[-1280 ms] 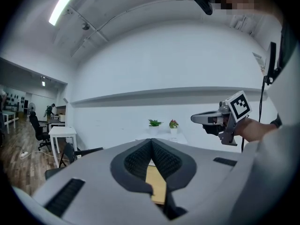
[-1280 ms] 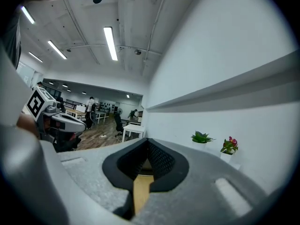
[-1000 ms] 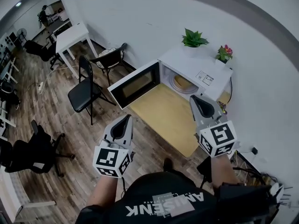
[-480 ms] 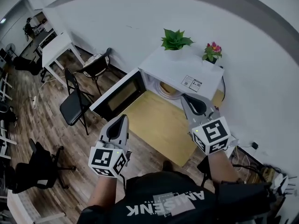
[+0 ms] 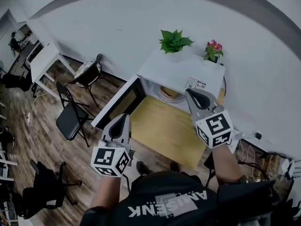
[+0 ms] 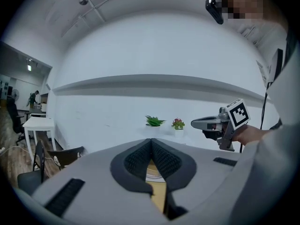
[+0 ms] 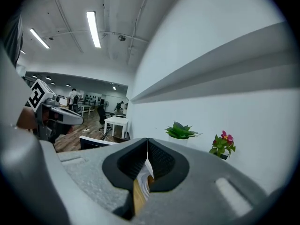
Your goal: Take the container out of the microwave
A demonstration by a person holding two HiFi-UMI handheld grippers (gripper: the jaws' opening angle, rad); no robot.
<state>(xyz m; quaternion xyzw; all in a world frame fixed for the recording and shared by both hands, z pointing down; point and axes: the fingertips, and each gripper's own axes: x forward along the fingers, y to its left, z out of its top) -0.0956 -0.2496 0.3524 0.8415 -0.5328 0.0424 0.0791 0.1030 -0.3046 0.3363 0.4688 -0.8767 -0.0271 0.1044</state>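
The container (image 5: pixel 169 92), a pale round dish, sits inside the cavity of the white microwave (image 5: pixel 181 69), whose door (image 5: pixel 118 106) swings wide open to the left over a wooden table (image 5: pixel 162 128). Neither gripper touches it. The right gripper (image 5: pixel 191 93) is held just in front of the cavity's right side, its tip near the container but apart from it. Its jaws are clenched together with nothing between them, and the dish shows only as a pale patch beyond the pads (image 7: pixel 159 161). The left gripper (image 5: pixel 124 117) hangs well apart from the container, off the table's near left edge beside the open door. Its jaws are also pressed together and empty, and the dish can be glimpsed past them through the gap below the pads. On top of the microwave stand a green plant (image 5: pixel 174 40) and a small flowering plant (image 5: pixel 213 48).
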